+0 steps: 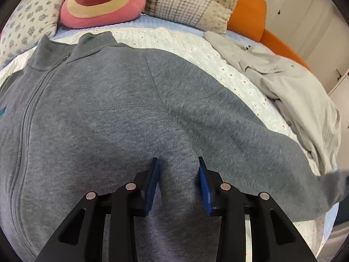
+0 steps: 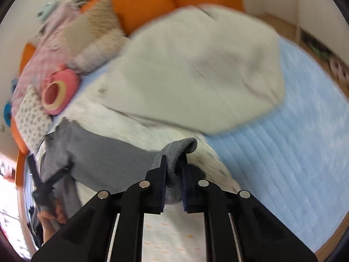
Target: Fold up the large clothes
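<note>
A grey zip-up sweatshirt (image 1: 98, 109) lies spread front-up on the bed and fills the left wrist view. My left gripper (image 1: 177, 160) presses down on its body near the armpit, and its blue pads (image 1: 152, 183) pinch a raised ridge of the grey cloth. In the blurred right wrist view the sweatshirt's sleeve (image 2: 104, 150) stretches across the bed. My right gripper (image 2: 174, 156) is shut on the ribbed cuff (image 2: 181, 147) and holds it lifted off the cover. The cuff's end curls over the right finger.
A beige jacket (image 1: 283, 83) lies crumpled to the right of the sweatshirt, large in the right wrist view (image 2: 196, 65). A pink plush cushion (image 1: 102, 2) and patterned pillows (image 1: 185, 6) line the orange headboard (image 1: 246, 15). The blue mattress cover (image 2: 283, 142) lies bare at right.
</note>
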Action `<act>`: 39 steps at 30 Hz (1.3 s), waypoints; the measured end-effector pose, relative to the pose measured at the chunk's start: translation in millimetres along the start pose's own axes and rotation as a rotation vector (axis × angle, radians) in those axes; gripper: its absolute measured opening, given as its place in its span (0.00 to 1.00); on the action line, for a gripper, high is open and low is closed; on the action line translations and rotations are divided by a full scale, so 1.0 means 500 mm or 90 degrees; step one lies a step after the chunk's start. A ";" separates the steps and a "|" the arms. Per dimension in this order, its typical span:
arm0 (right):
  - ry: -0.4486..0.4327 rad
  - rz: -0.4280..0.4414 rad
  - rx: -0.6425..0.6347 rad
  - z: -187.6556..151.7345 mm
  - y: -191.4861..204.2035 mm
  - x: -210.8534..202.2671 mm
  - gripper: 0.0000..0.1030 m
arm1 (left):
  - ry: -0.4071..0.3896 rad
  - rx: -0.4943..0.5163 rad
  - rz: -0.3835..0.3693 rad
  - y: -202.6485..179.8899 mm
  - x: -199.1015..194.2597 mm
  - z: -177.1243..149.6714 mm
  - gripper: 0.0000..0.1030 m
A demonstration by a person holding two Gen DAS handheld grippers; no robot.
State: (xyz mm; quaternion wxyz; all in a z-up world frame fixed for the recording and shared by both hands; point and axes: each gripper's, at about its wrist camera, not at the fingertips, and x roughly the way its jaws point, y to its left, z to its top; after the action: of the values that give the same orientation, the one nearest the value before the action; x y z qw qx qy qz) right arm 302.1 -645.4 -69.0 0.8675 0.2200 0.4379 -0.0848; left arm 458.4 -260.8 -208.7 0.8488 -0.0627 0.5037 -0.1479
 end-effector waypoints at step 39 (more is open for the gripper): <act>0.103 0.156 -0.471 -0.433 1.309 0.385 0.10 | -0.062 0.044 0.003 -0.035 -0.034 -0.102 0.55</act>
State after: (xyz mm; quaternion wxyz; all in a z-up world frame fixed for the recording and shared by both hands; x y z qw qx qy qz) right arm 484.1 44.0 -133.9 0.8545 -0.0506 0.4766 0.2002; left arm 402.8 -269.7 -214.7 0.8743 -0.0390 0.4565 -0.1601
